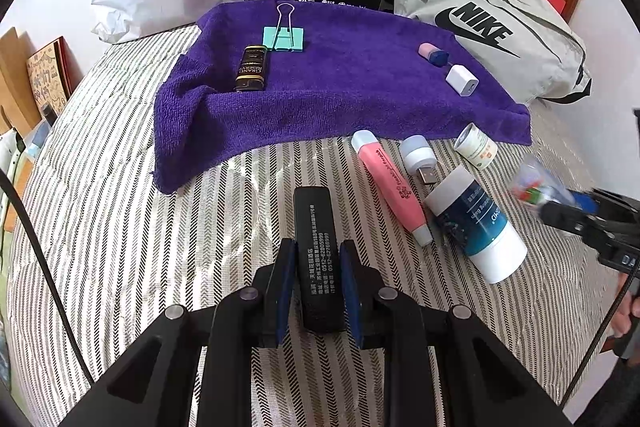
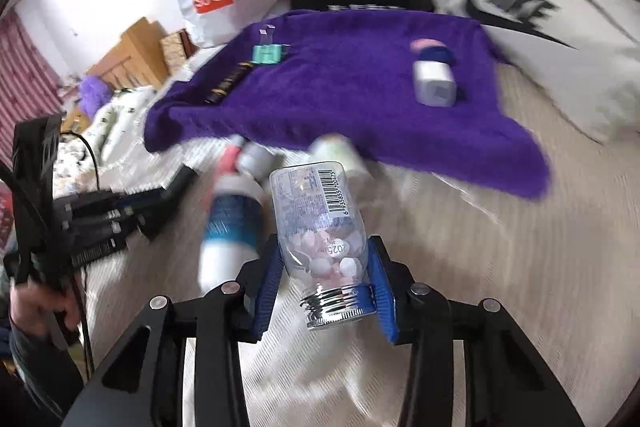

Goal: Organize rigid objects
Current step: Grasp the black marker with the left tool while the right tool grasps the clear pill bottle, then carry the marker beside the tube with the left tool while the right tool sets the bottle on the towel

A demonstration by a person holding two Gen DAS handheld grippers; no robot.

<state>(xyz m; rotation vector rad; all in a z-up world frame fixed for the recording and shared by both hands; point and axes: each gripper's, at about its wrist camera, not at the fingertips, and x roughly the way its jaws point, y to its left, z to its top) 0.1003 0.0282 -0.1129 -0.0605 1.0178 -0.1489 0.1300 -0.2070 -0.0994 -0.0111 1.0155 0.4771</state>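
Progress check: roughly half done, by my read. On the purple towel (image 1: 340,87) already: teal binder clip (image 1: 284,37), black-and-gold Grand Reserve box (image 1: 251,69), pink-and-blue eraser-like piece (image 1: 433,53), white charger plug (image 1: 462,79).

Left hand-held gripper (image 1: 318,287) is clamped on a black rectangular case with white print (image 1: 318,255), low over the striped bed (image 1: 100,207), short of the towel's near edge.

Right hand-held gripper (image 2: 326,291) is clamped on a clear candy bottle with a silver cap (image 2: 320,227), cap end toward the camera, above the bed. That view is motion-blurred, so I can't say whether the bottle touches the bedding.

Still on the bed beside the towel edge: pink correction-tape pen (image 1: 390,187), small USB night light (image 1: 418,157), little white jar (image 1: 476,146), blue-and-white tube (image 1: 476,223). So two items in transit, four left to move.
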